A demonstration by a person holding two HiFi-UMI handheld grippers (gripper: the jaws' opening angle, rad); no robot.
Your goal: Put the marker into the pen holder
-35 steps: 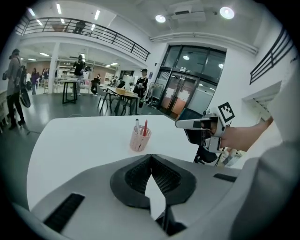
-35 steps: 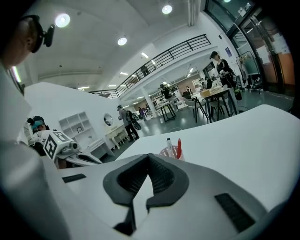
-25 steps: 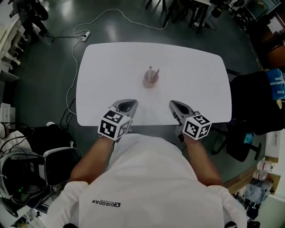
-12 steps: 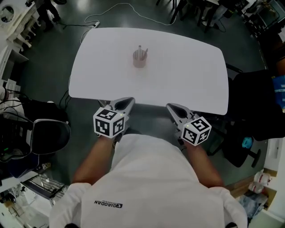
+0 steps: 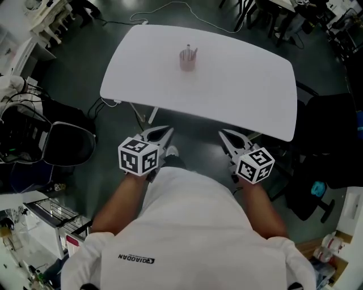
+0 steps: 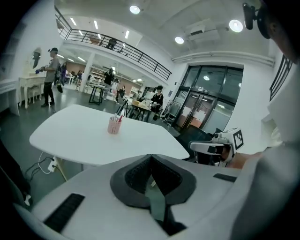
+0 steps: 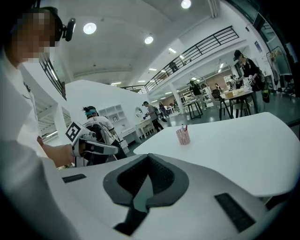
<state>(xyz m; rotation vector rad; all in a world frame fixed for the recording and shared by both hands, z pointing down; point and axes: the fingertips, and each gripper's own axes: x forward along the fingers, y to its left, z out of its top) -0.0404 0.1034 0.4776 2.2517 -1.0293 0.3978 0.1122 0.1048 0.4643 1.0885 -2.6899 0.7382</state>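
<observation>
A pink pen holder [image 5: 188,60] with markers standing in it sits near the far side of the white table [image 5: 244,93]. It also shows small in the left gripper view as the holder [image 6: 113,125] and in the right gripper view as the holder [image 7: 183,136]. My left gripper [image 5: 164,130] and right gripper [image 5: 226,135] are both shut with nothing between their jaws. They hang side by side over the floor, short of the table's near edge and far from the holder. No loose marker shows on the table.
A black office chair [image 5: 69,145] stands at the left and another dark chair [image 5: 330,136] at the right of the table. A white cable [image 5: 170,8] lies on the floor beyond it. Desks, clutter and several people fill the room's edges.
Both grippers have drawn back from over the table's near edge to over the floor. The table and holder now sit farther away in the head view.
</observation>
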